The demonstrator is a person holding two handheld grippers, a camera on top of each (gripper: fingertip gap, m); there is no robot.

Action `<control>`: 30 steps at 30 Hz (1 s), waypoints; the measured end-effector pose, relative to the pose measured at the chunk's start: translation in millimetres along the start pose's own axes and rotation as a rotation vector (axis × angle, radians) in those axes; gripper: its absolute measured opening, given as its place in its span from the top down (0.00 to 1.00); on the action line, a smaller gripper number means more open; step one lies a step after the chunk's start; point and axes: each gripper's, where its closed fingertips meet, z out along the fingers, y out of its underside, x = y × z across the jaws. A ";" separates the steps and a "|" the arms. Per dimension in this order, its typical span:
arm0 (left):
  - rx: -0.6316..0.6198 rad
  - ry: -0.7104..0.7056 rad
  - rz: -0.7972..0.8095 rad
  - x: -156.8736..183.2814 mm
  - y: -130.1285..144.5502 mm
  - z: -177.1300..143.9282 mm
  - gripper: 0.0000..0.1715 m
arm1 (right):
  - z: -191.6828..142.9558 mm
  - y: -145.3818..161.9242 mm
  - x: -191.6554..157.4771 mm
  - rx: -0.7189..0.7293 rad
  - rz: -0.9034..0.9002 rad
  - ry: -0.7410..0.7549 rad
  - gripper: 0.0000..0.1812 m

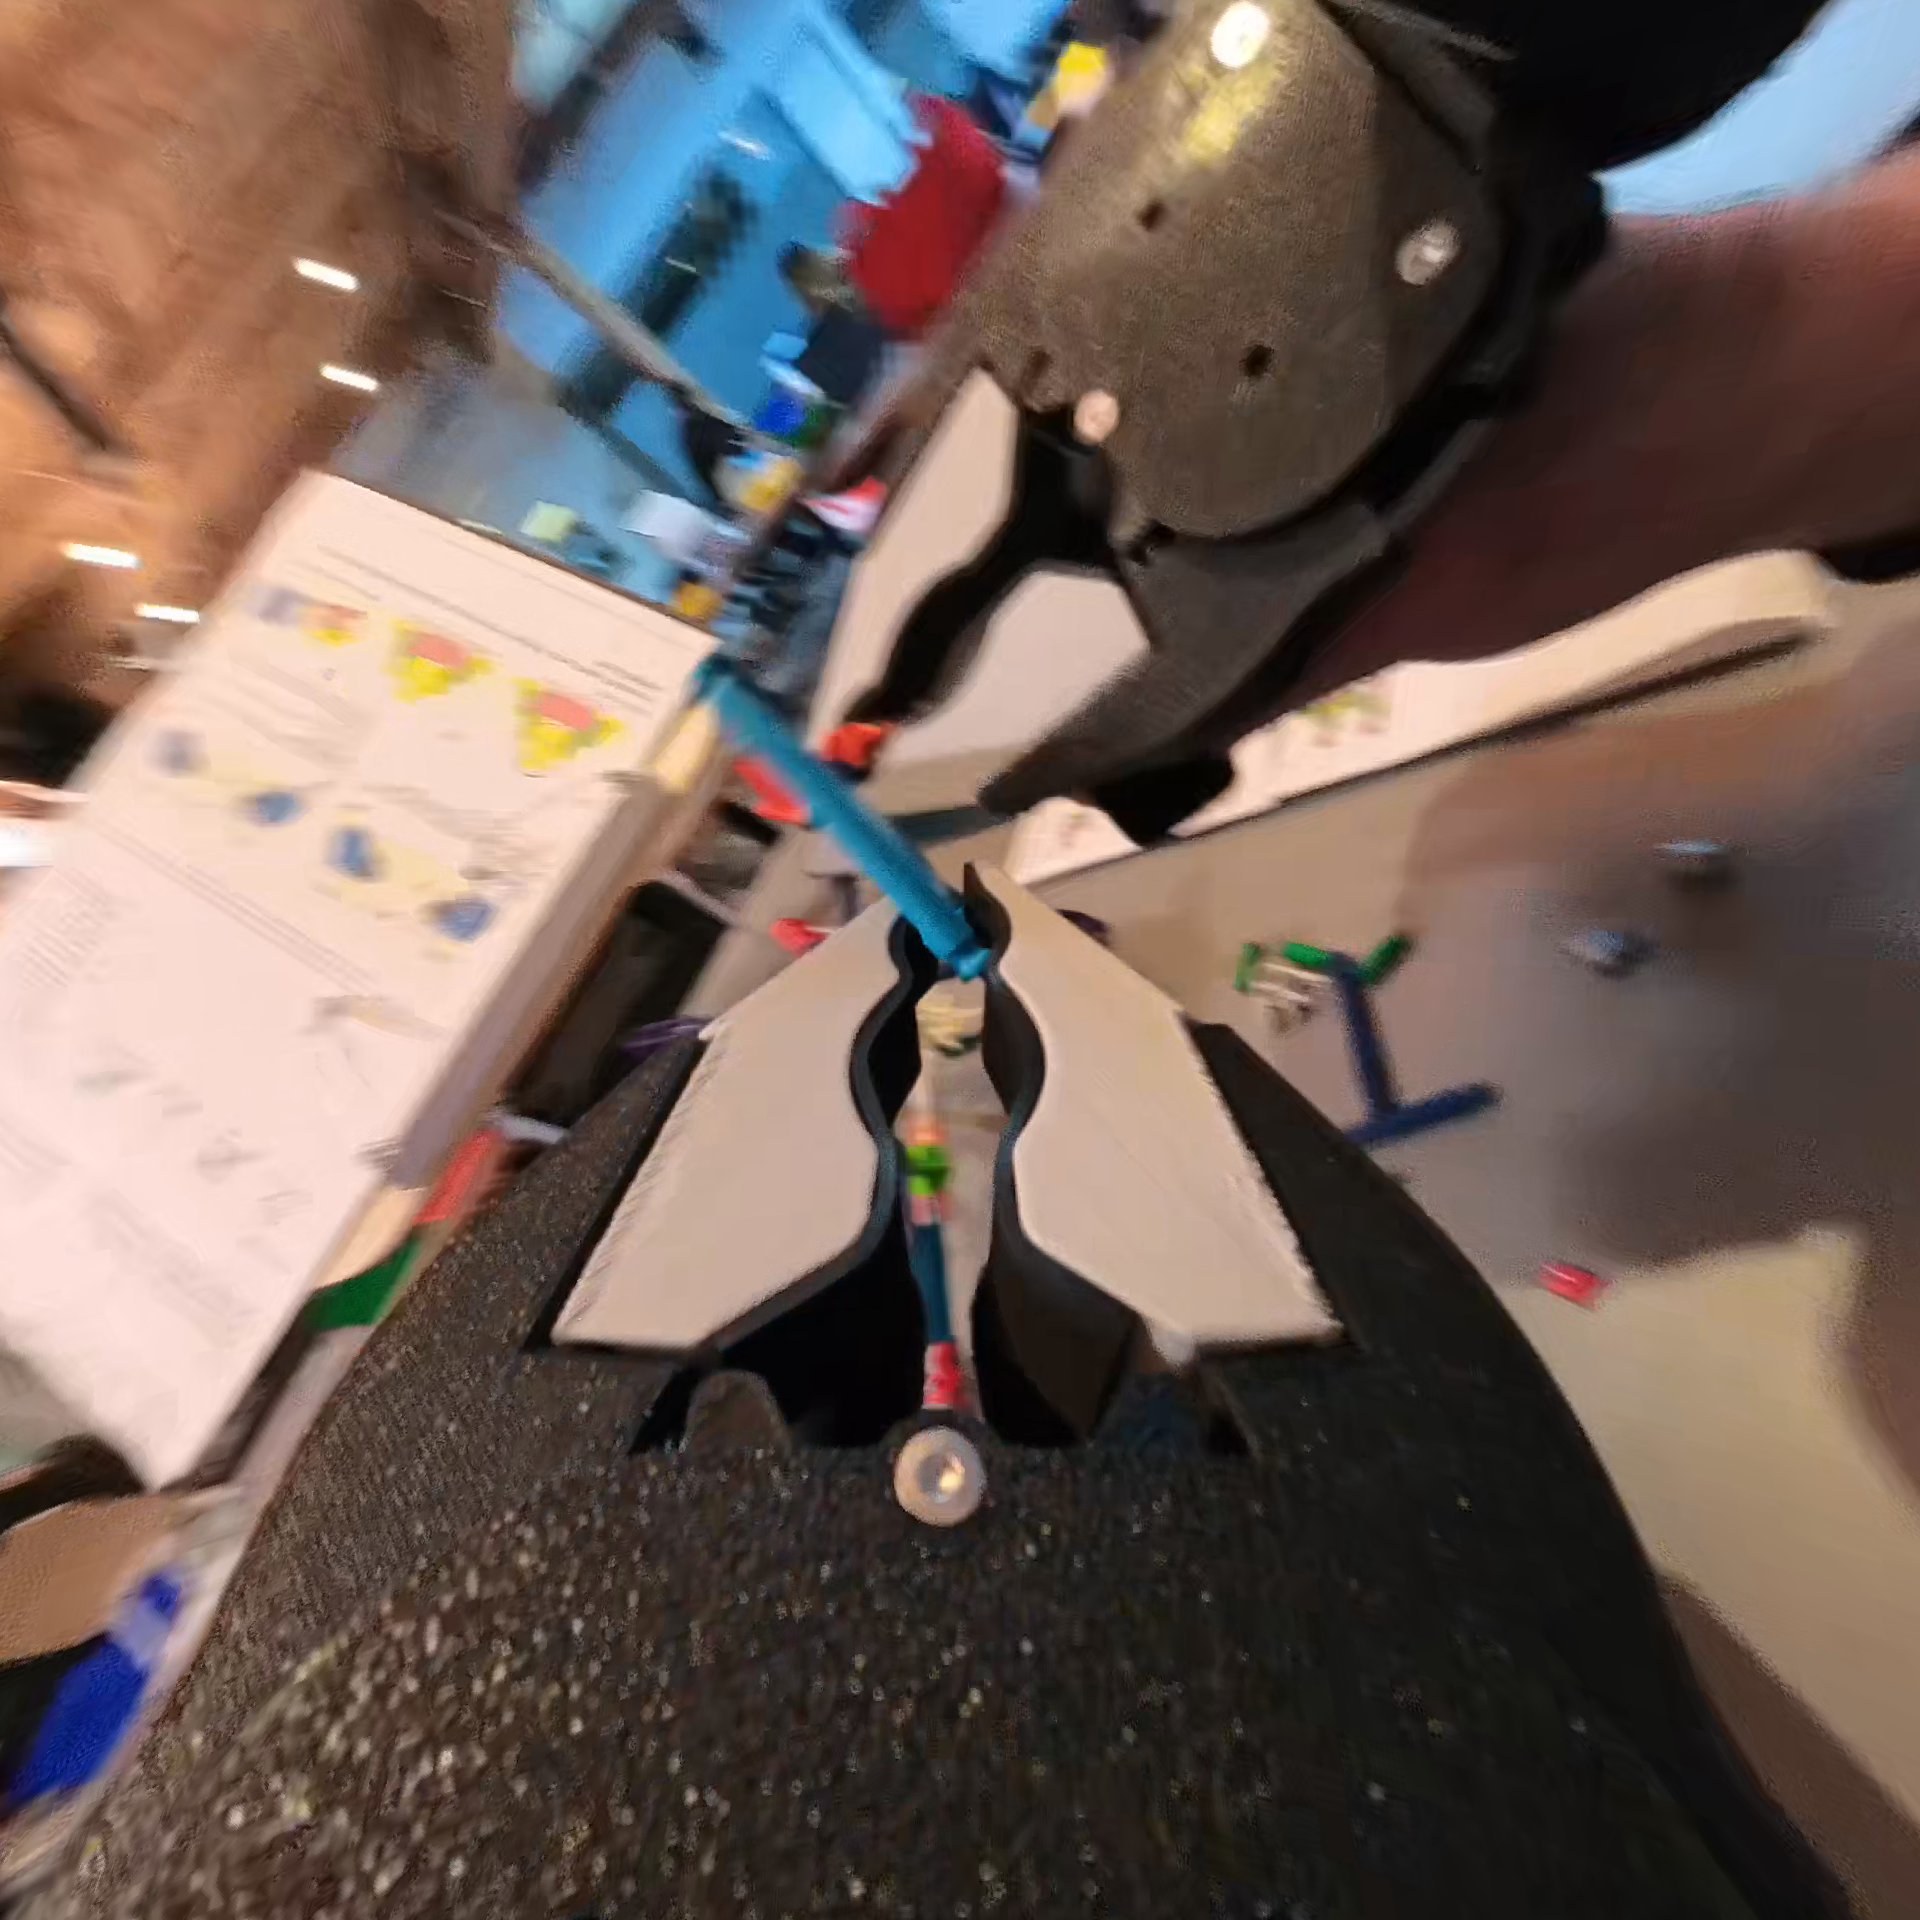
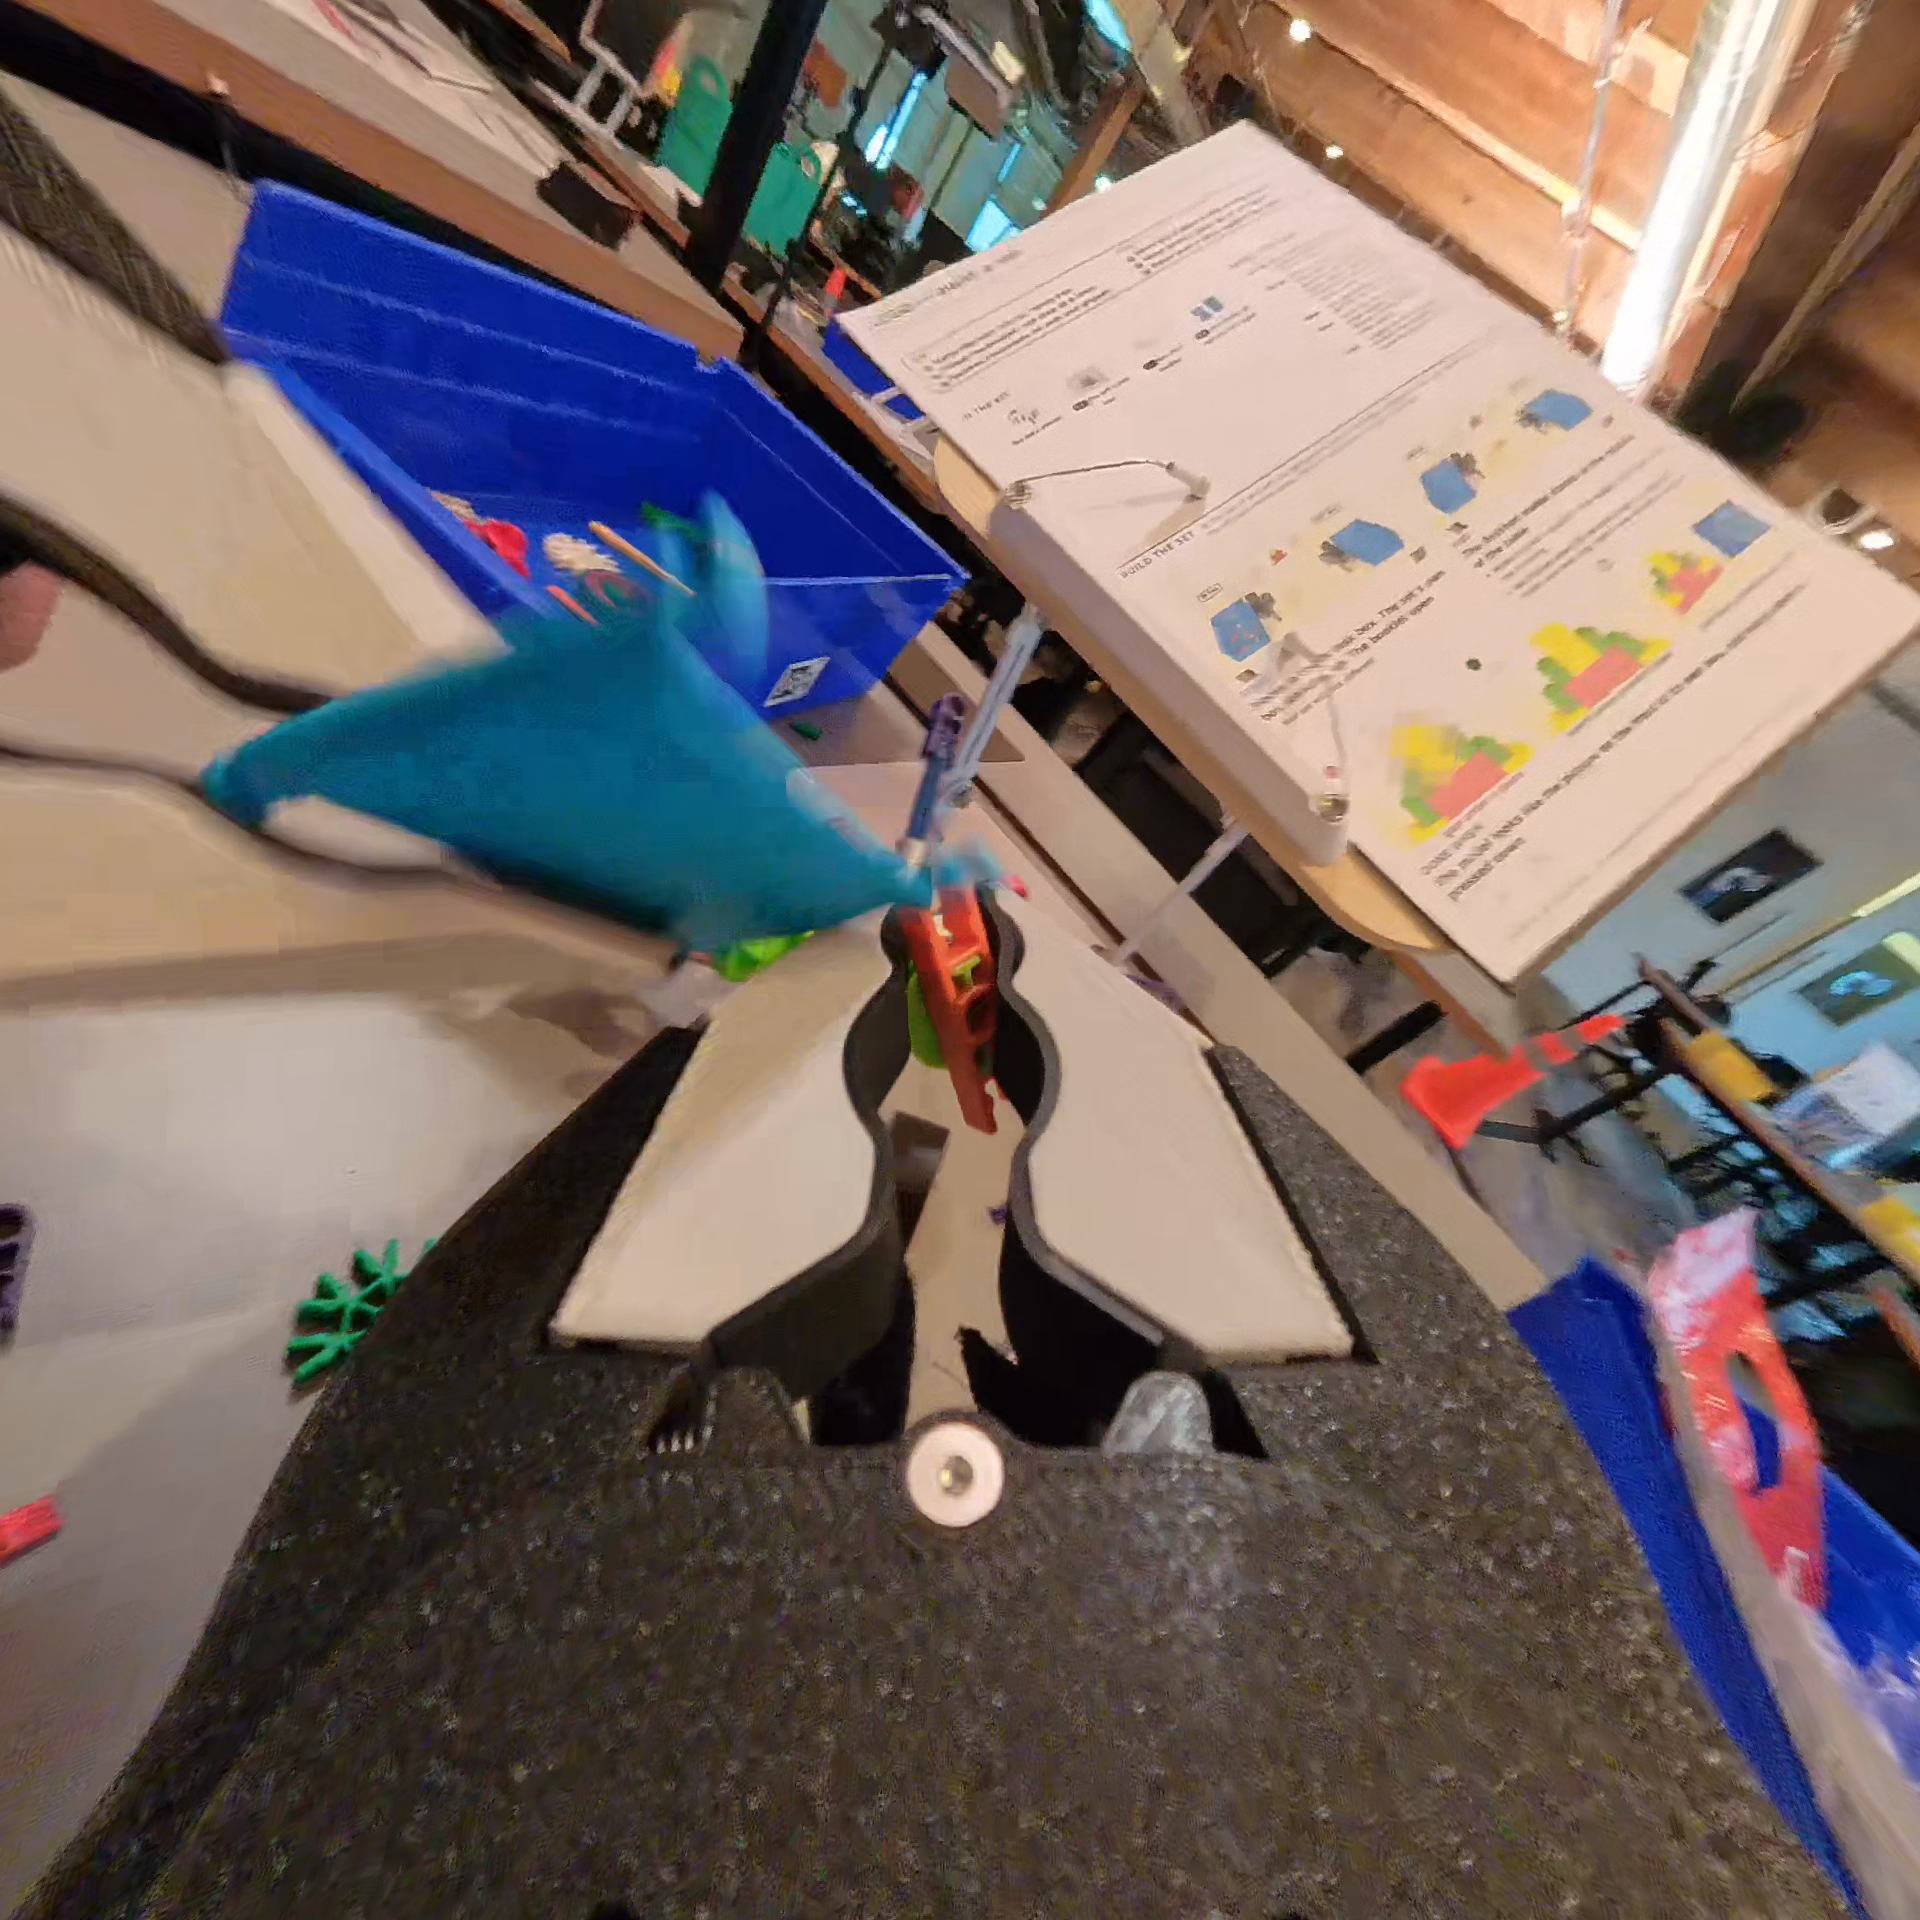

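My left gripper [image 1: 961,940] is shut on the near end of a teal rod [image 1: 821,800] that points up and away to the left. Its far end reaches an orange-red connector [image 1: 857,743] at the tips of my right gripper [image 1: 868,727], which a hand holds at upper right. In the right wrist view, my right gripper [image 2: 961,935] is shut on the orange-red connector [image 2: 961,1003]. The blurred teal piece [image 2: 571,769] meets it from the left, its other end in my left gripper [image 2: 239,769]. A lime-green part [image 2: 758,951] sits just behind.
An instruction sheet on a tilted stand [image 2: 1403,520] stands behind; it also shows in the left wrist view [image 1: 312,883]. A blue bin [image 2: 499,343] holds several small parts. A blue and green rod assembly [image 1: 1361,1029], a red piece [image 1: 1569,1283] and a green star connector [image 2: 343,1309] lie on the table. The tips of one gripper are about 6 cm away from the tips of the other.
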 end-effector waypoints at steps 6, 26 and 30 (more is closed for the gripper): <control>0.104 0.006 -0.207 -20.5 -4.9 -14.8 1.00 | -5.7 -4.2 -9.8 0.113 0.300 -0.172 0.97; -0.212 -0.085 -0.324 -131.7 114.0 -30.8 0.51 | -11.6 -7.2 -3.0 0.215 0.598 -0.372 0.96; -0.031 0.199 -0.268 -35.6 26.5 -13.5 0.57 | -11.5 -21.5 -5.7 0.258 0.701 -0.418 0.96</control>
